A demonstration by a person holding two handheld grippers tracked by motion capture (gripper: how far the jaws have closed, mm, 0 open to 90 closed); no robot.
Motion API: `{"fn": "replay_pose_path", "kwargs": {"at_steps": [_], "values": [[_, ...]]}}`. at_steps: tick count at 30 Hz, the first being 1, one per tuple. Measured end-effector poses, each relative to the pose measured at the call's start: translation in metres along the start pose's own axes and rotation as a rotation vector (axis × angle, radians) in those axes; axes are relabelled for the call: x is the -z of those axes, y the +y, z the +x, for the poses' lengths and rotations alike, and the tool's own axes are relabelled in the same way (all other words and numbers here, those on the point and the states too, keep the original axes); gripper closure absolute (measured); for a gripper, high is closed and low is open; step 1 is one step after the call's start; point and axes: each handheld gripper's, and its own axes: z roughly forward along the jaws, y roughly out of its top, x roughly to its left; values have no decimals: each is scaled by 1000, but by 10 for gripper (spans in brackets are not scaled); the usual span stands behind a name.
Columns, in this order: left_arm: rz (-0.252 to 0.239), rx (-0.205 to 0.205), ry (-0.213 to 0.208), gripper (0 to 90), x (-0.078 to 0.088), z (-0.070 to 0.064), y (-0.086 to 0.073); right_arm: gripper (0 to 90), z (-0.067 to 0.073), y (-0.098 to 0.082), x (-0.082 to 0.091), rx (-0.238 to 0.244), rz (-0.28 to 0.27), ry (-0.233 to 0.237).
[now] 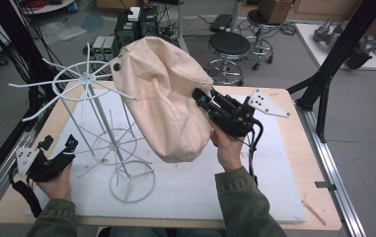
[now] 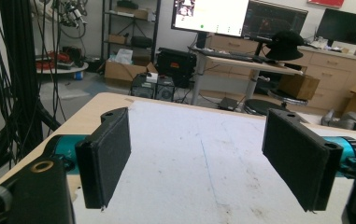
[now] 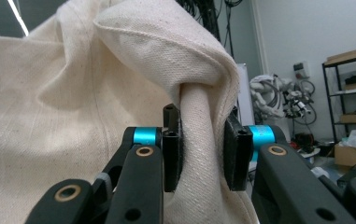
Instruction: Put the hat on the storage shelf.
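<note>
The right gripper pinches a fold of the cream canvas hat, draped over the white wire rack; the left gripper, wide, rests low beside that rack.

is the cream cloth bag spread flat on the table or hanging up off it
Hanging up off it. The cream cloth bag droops from the white wire rack, and the right gripper is shut on a bunched fold of it.
</note>
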Motion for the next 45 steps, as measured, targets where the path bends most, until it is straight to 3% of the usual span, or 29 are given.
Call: {"fn": "replay_pose_path", "kwargs": {"at_steps": [18, 25, 29, 32, 40, 45], "values": [[6, -1, 0, 241, 0, 0, 0, 710, -6, -27, 7, 91, 121, 20], [3, 5, 0, 241, 0, 1, 0, 698, -7, -36, 6, 91, 178, 22], [3, 10, 1, 241, 1, 1, 0, 681, -8, -37, 6, 88, 187, 19], [2, 13, 0, 241, 1, 2, 0, 620, -9, -37, 6, 73, 190, 7], [1, 15, -1, 241, 0, 1, 0, 599, -6, -38, 4, 80, 199, -3], [2, 14, -1, 241, 0, 1, 0, 520, -7, -38, 4, 72, 194, -19]]}}
